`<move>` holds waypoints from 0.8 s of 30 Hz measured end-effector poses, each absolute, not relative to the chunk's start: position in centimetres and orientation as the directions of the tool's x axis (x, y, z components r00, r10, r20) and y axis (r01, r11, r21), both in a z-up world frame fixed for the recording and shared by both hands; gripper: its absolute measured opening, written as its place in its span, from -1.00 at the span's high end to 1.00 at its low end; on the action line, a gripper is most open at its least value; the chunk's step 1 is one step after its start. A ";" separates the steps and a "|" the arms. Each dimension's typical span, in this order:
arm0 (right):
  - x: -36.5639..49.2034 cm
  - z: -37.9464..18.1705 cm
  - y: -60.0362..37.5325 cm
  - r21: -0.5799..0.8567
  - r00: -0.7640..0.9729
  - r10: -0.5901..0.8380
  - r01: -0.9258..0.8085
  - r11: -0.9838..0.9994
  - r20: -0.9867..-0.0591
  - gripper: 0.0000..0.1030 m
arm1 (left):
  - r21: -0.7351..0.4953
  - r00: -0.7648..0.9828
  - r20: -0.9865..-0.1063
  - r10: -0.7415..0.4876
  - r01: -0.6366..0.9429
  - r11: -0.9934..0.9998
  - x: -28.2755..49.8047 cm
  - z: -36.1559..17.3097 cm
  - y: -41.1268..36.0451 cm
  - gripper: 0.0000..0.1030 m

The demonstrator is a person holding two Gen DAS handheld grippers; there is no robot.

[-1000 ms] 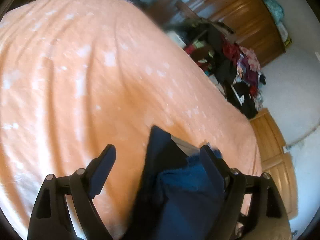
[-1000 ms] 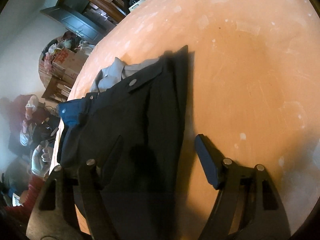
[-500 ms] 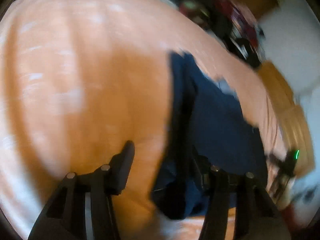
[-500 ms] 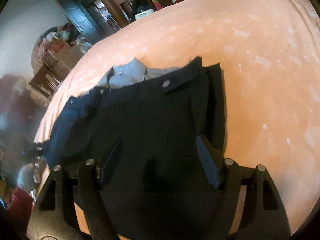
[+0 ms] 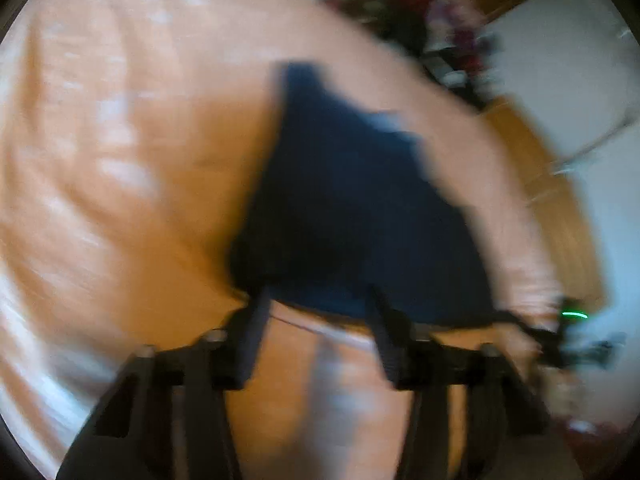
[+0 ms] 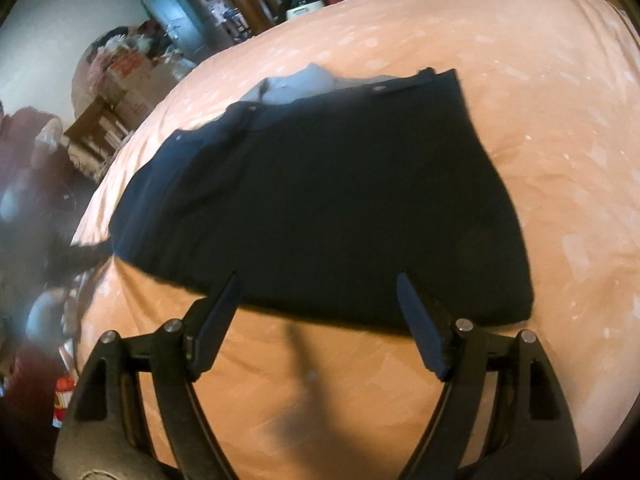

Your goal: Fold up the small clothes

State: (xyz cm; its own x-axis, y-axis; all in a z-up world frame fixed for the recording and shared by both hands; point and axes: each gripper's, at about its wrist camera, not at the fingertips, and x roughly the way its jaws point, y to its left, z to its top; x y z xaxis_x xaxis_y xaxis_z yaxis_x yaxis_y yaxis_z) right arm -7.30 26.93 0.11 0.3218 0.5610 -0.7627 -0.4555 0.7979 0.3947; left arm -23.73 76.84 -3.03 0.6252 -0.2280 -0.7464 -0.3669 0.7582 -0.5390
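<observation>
The navy shorts now lie flat on the peach bed, released — 1 second ago the left claw pinched them. Both it and the right claw gape empty, drawn back; folding can begin.

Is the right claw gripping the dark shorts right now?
No, the right claw is open, its fingers apart above the near edge of the dark shorts lying flat on the peach bedspread.
</observation>
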 end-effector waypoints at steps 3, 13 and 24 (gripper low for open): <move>-7.8 1.4 27.0 0.394 0.340 0.573 -0.469 0.790 -0.746 -0.54 | -0.477 0.639 -0.769 0.007 -0.581 0.660 -26.7 -1.6 82.5 0.74; -9.3 0.2 28.7 0.438 0.301 0.598 -0.457 0.774 -0.743 -0.57 | -0.826 0.734 -0.506 -0.453 -0.262 0.500 -24.0 -3.8 71.1 -0.30; -10.7 0.1 29.6 0.418 0.289 0.601 -0.500 0.759 -0.745 -0.59 | -0.776 0.811 -0.536 -0.237 -0.361 0.518 -19.5 -5.1 72.2 -0.08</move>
